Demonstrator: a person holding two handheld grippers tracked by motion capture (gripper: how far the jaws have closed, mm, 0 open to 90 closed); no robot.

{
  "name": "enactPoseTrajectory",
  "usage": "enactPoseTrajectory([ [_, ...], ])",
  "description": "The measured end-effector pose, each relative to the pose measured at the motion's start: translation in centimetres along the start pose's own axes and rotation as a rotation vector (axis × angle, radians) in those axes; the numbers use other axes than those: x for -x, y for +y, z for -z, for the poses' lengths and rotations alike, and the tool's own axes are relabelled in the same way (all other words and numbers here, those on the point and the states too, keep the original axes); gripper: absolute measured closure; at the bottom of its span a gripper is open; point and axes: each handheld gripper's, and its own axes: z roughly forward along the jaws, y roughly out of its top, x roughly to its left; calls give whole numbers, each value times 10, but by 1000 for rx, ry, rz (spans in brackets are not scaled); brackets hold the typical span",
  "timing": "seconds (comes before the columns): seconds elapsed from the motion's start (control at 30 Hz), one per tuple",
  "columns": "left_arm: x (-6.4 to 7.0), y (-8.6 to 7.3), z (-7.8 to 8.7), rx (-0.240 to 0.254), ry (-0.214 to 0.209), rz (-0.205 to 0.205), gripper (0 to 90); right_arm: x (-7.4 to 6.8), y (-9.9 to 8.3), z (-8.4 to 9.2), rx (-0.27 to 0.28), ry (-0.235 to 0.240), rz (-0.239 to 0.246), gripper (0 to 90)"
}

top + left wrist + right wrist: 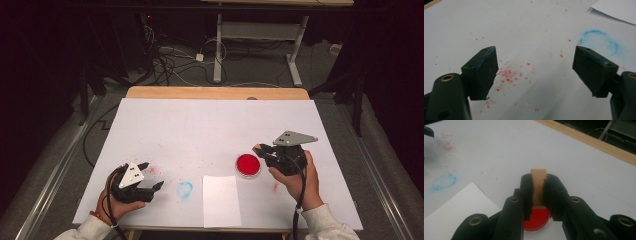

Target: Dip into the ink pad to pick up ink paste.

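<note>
Landmark for all positions: the red ink pad (248, 165), a shallow round dish on the white table cover (215, 125).

Right gripper (262, 150): jaws clenched on a small tan wooden block (538, 185), probably a stamp. The block hangs directly over the ink pad's far edge; whether it touches the pad cannot be told. In the right gripper view the block's long axis runs along the jaws, one end projecting past the tips and away from the hand, the other end down toward the pad.

Left gripper (152, 176): jaws released, wide apart, holding nothing, well to the left of the ink pad and low over a scatter of red specks (507, 75).

A white paper sheet (221, 200) lies just beside the ink pad on the near-left side; a blue ring stain (184, 189) sits left of that sheet.

Handling judgement: the block looks light, rigid and dry-surfaced, so a moderate squeeze across its flat side faces should hold without slip. Fragility appears low. The inked end should be kept clear of the jaws to avoid smearing
</note>
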Motion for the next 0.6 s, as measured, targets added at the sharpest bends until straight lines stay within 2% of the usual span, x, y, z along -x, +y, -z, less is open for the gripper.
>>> enactPoseTrajectory([
  [0.2, 1, 2, -2, -3, 0, -9, 199, 5, 17, 21, 57, -10, 4, 764],
  [0.33, 3, 2, -3, -14, -3, -19, 198, 6, 28, 26, 84, 3, 9, 764],
  [0.43, 3, 1, -2, -17, -3, -21, 198, 4, 31, 22, 83, 11, 21, 764],
  [0.6, 3, 0, 0, -13, 0, -15, 195, 0, 23, 3, 26, 30, 29, 764],
])
